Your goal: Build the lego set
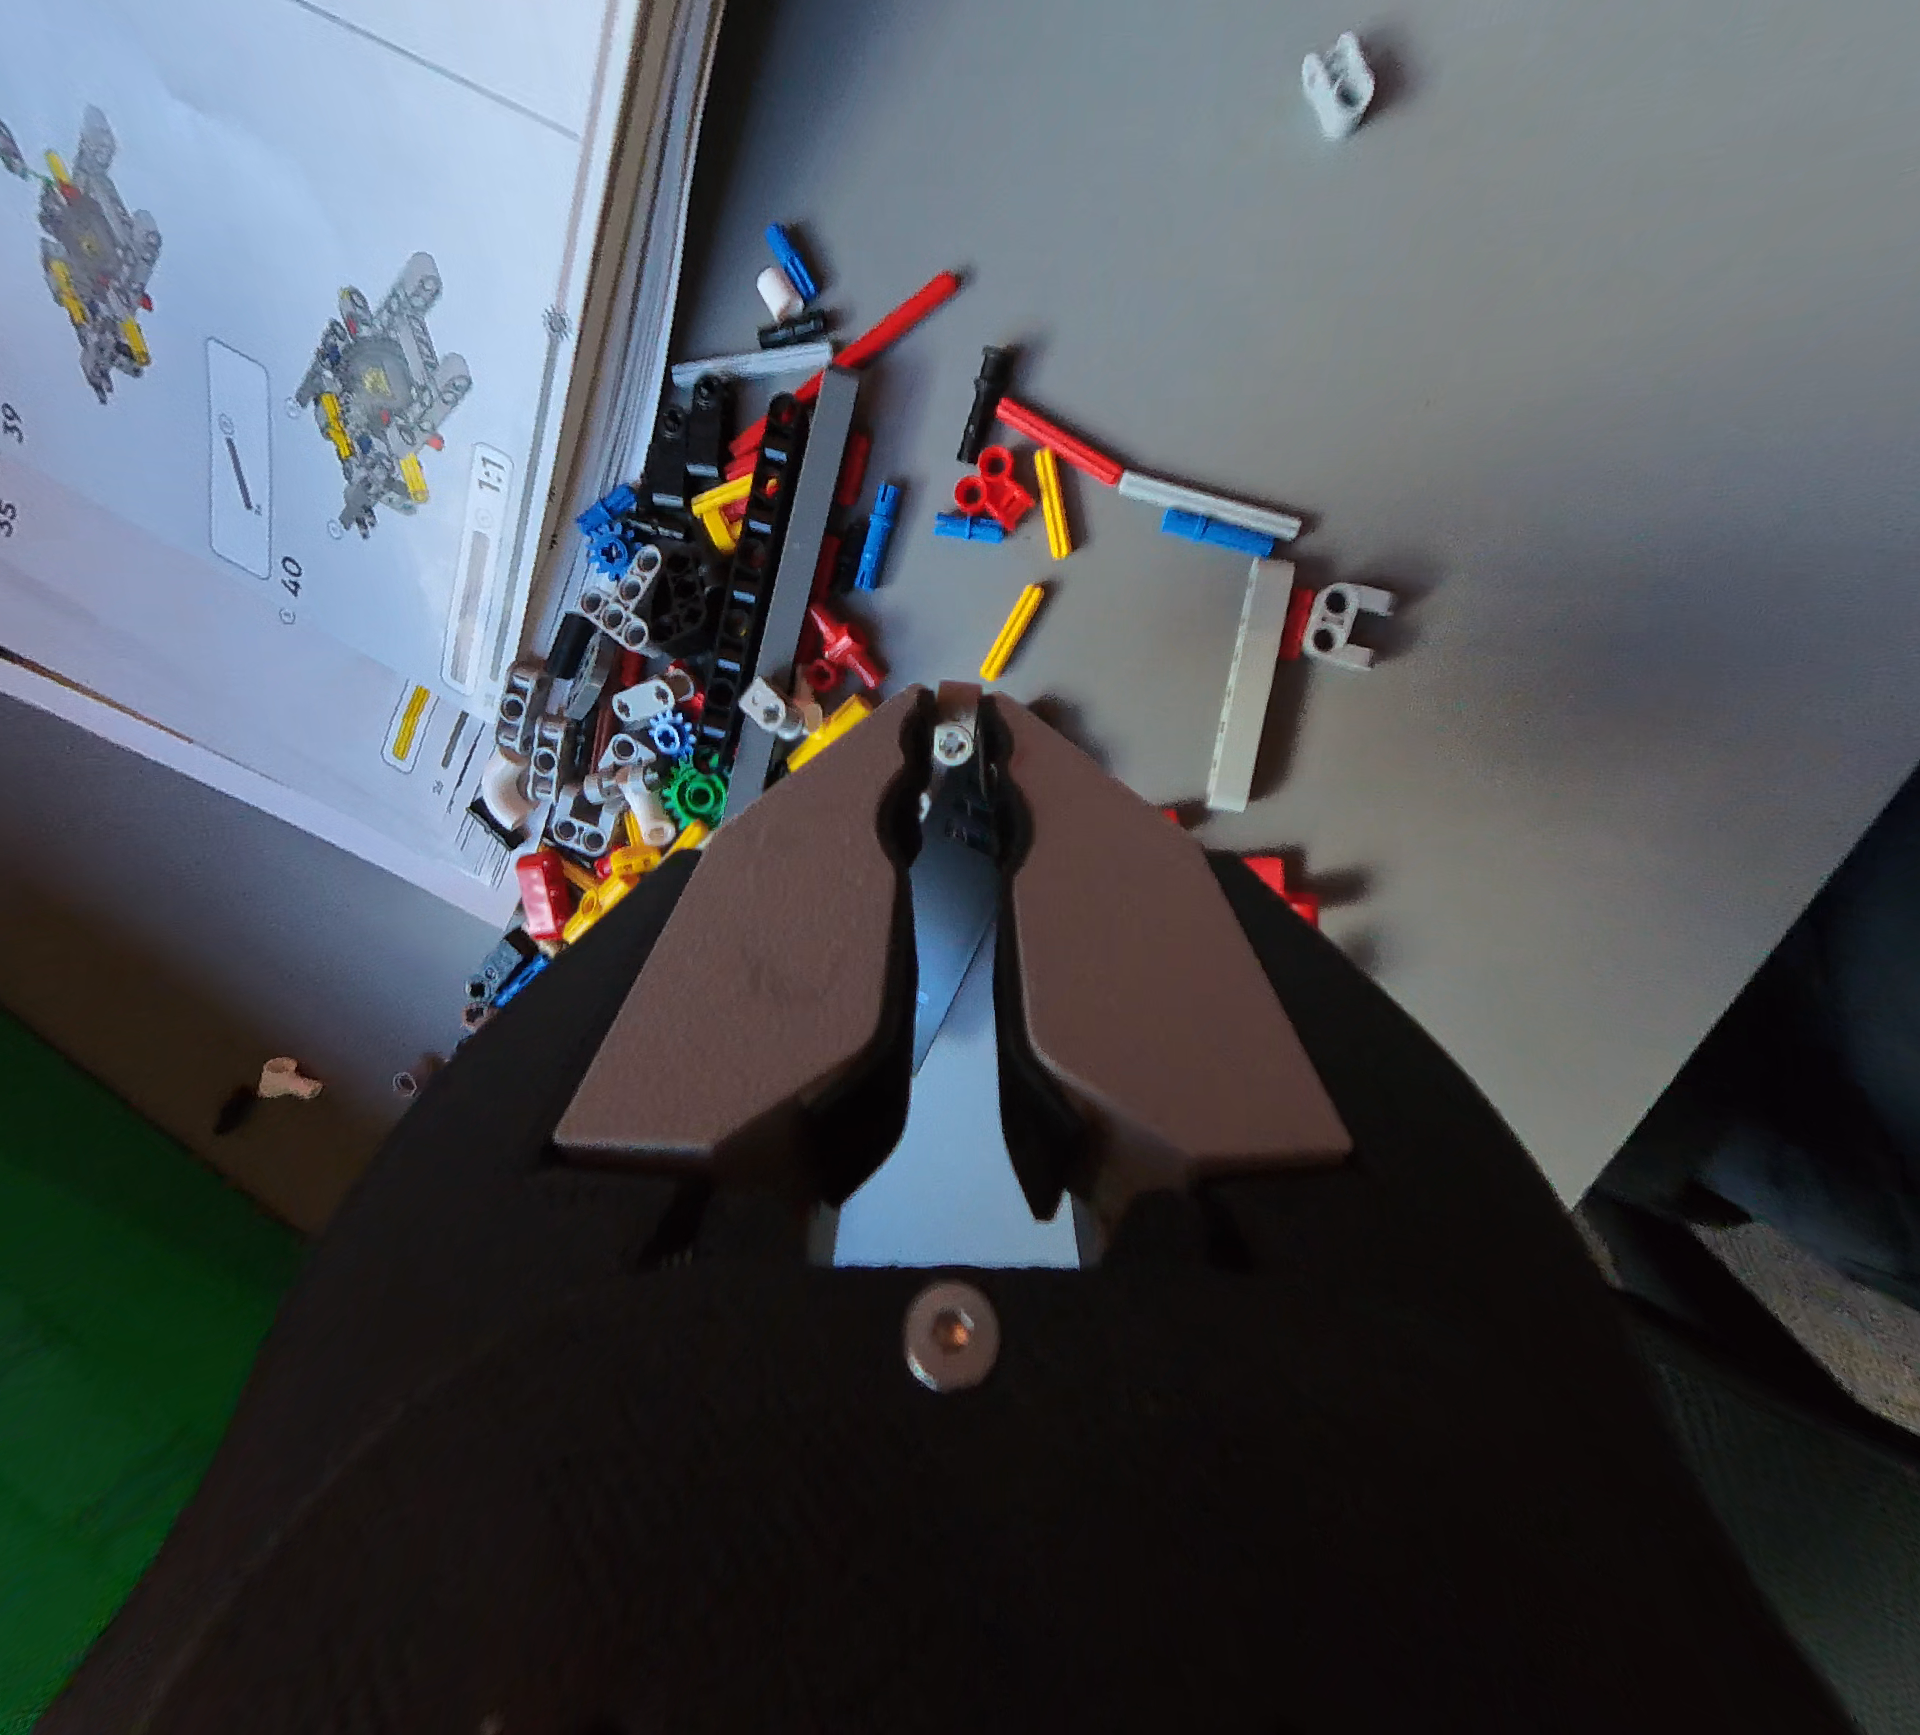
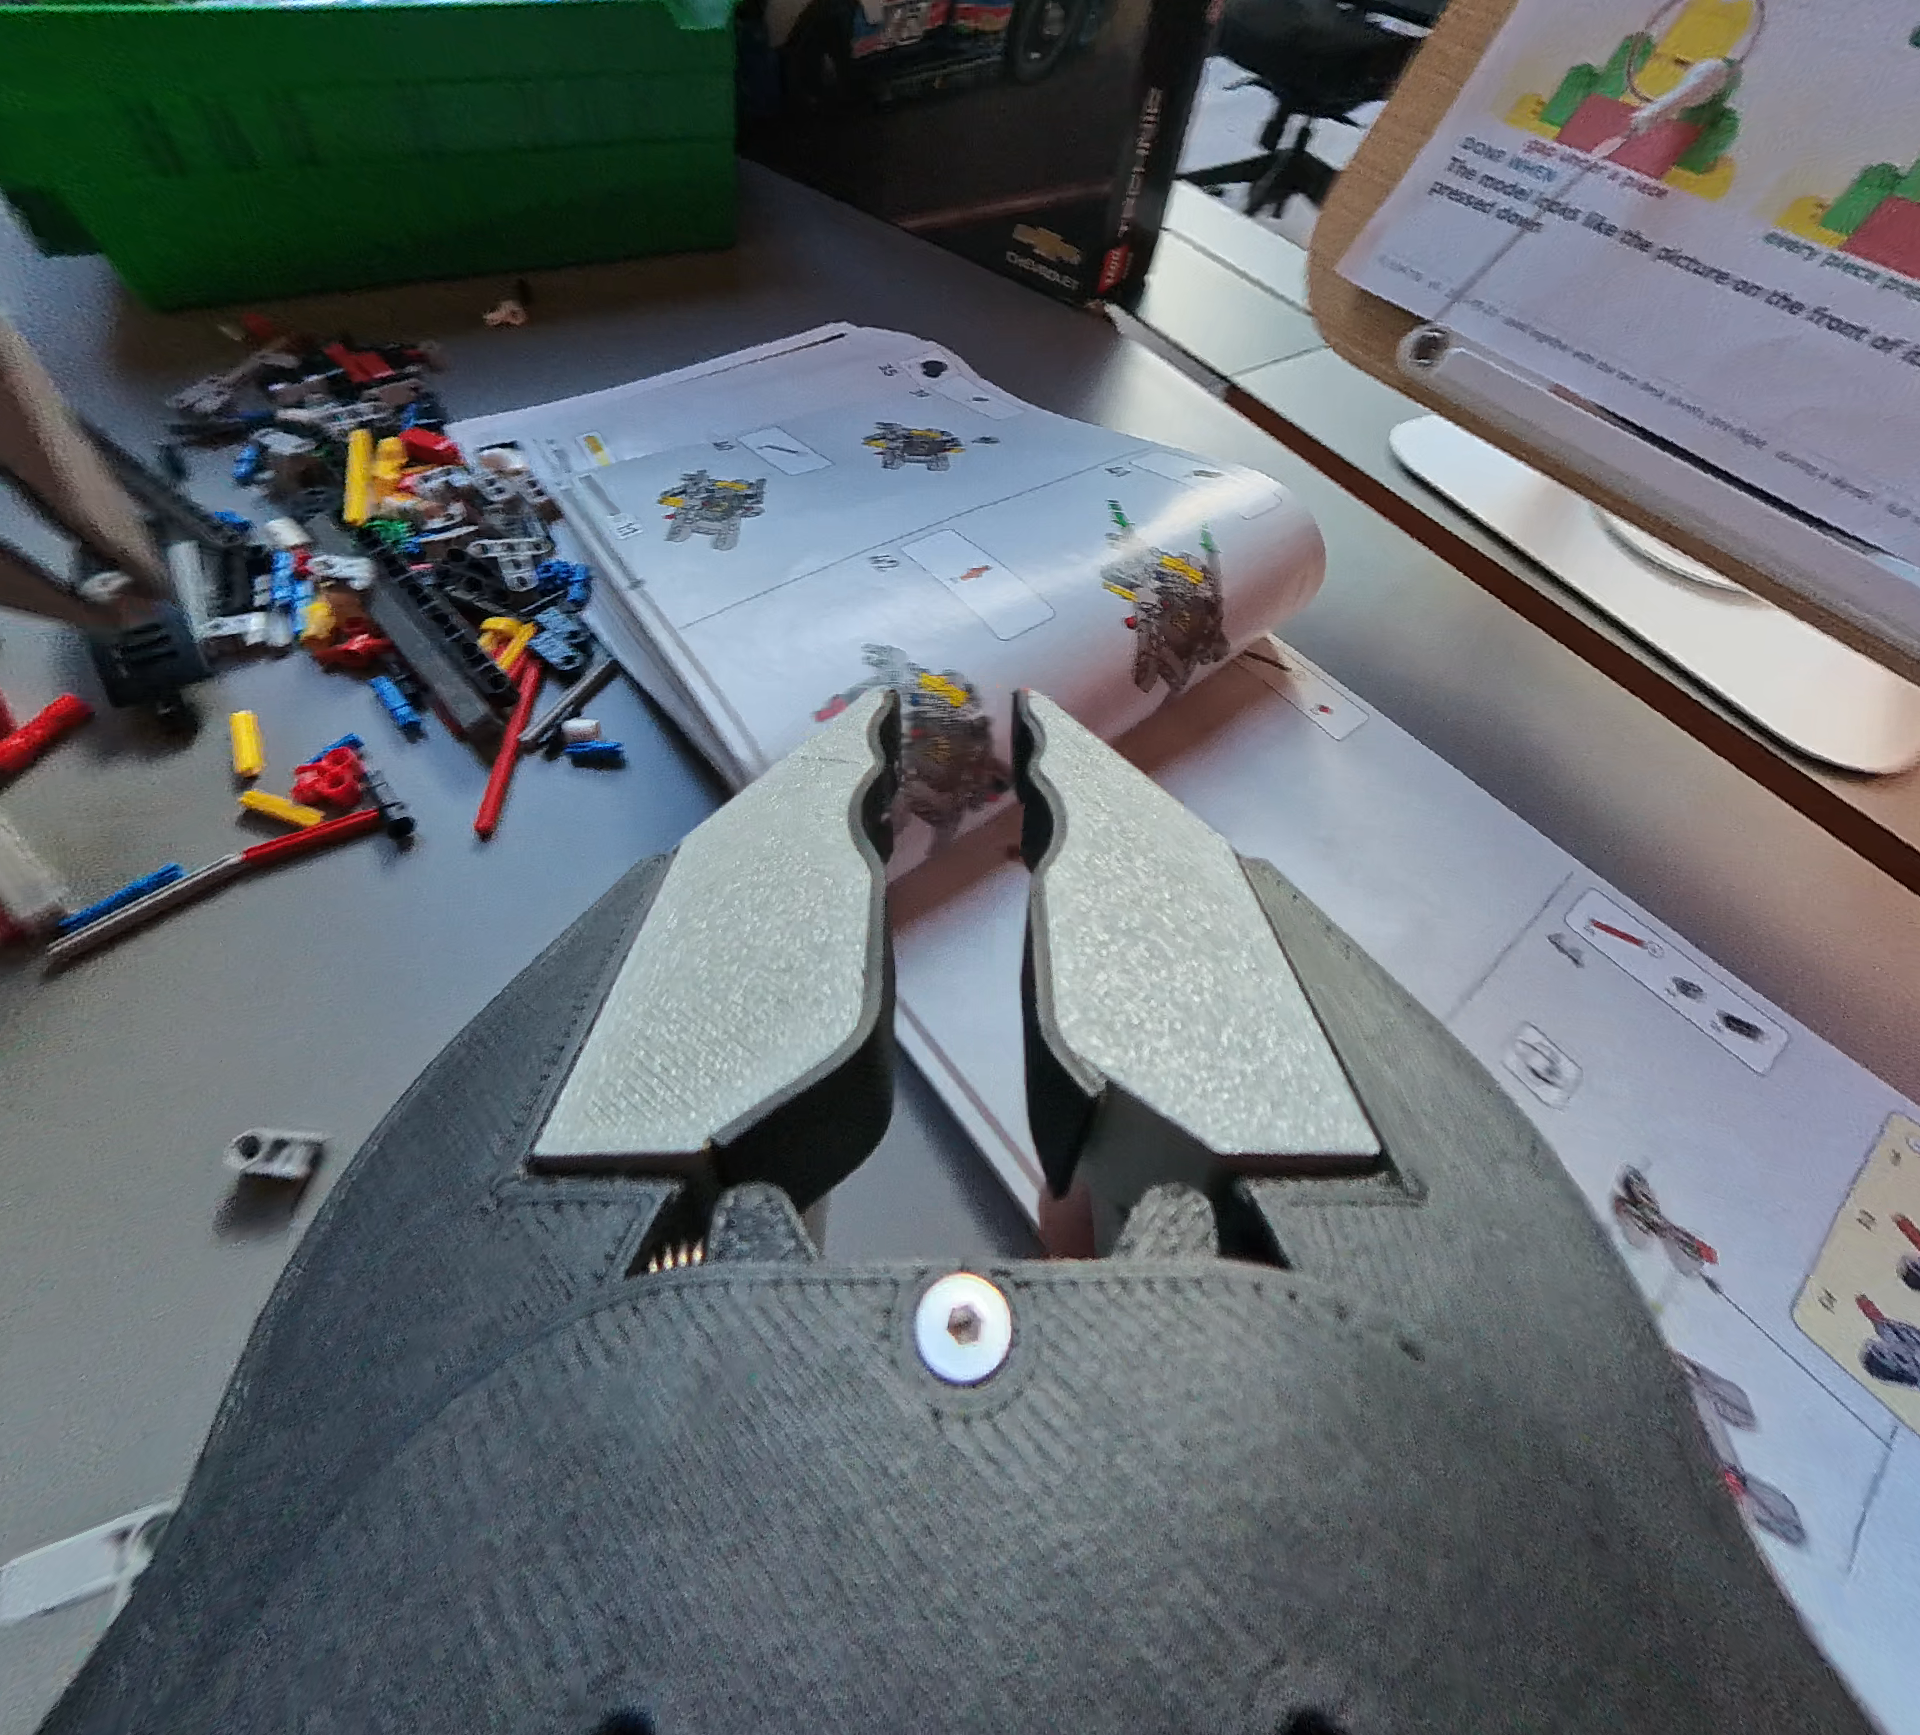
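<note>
**Left fingers clamped on a small part, right fingers apart over the booklet**

Right now the left gripper has its brown fingers nearly together, pinching a small assembly at the tips: a light grey connector with a black piece behind it. It's held above the grey tabletop, just short of a loose yellow axle.

Left of it: the main pile of building parts, with beams, gears and pins, butted against the edge of the open instruction booklet. Right of it: a white beam with a grey fork connector beside it, plus red, grey and blue axles and pins. A lone white connector sits well apart.

The right gripper has its silver fingers apart with nothing between them, hovering over the booklet, whose page is curled up at the fold. Farther out: a green bin, the set's box, a printed sheet on a stand.

Progress, judged from the layout: no sizeable model in view, most parts loose, so the bulk of any assembly looks undone.
</note>
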Available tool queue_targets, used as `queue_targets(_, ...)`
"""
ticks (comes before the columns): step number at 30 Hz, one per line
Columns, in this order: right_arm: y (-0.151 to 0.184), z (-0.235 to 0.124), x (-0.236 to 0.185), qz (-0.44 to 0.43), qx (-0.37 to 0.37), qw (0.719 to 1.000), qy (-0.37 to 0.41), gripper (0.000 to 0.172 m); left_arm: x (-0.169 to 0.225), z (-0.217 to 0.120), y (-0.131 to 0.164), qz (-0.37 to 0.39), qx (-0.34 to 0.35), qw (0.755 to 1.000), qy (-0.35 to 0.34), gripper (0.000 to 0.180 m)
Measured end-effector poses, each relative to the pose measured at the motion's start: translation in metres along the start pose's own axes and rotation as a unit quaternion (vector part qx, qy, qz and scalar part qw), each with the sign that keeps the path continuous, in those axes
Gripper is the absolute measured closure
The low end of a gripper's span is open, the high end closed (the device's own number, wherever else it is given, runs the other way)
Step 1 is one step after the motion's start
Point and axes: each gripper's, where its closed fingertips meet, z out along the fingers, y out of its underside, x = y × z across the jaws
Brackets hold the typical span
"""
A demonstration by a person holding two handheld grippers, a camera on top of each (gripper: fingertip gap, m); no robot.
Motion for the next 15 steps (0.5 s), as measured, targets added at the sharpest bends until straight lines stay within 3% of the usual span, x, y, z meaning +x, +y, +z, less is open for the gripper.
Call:
queue_targets(5,-0.001,-0.007,0.024,0.019,0.013,0.998,0.058,0.154,0.033,0.007,-0.052,0.006,0.077,0.994,0.071,0.175)
queue_targets(10,0.0,-0.01,0.031,0.038,0.022,0.997,0.06,0.156,0.082,0.048,-0.098,0.077,0.067,0.99,0.102,0.175)
queue_targets(15,0.003,-0.008,0.03,0.034,0.014,0.998,0.058,0.157,0.108,0.076,-0.116,0.127,0.062,0.985,0.099,0.175)
